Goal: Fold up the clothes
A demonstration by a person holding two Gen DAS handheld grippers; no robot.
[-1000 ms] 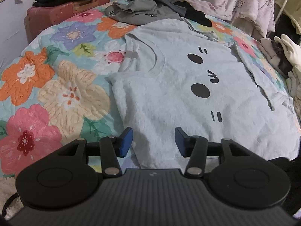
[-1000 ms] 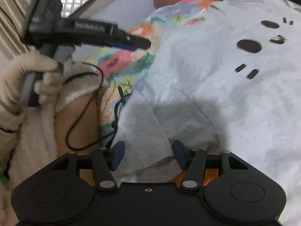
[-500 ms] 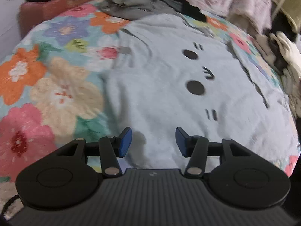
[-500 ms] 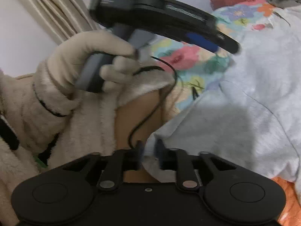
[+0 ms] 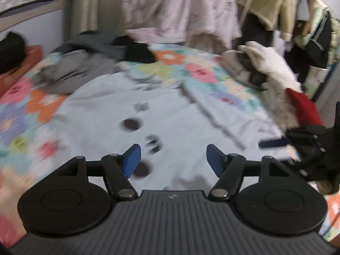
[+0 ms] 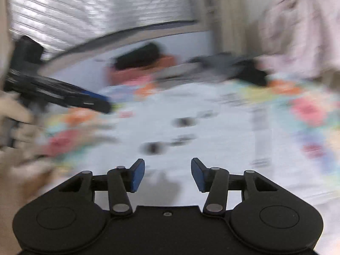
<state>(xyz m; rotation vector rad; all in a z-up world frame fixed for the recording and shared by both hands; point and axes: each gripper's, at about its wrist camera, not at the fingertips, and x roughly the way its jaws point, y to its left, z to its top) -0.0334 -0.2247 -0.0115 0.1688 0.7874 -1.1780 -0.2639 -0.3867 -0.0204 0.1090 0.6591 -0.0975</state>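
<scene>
- Both views now sit higher above the pale T-shirt (image 5: 170, 110); right gripper (image 6: 167, 174) has let go its hem.
- Left gripper (image 5: 172, 161): empty too, both sets of jaws opening.
- Risk: a careless regrasp may bunch the cloth.

Both cameras sit just behind their own fingers, angled down across the bed (image 5: 191, 68) toward the far wall. The left wrist view and the right wrist view share the pale shirt (image 5: 102, 97) with dark face marks, spread close below, and the heap of clothes (image 6: 223, 63) beyond it
</scene>
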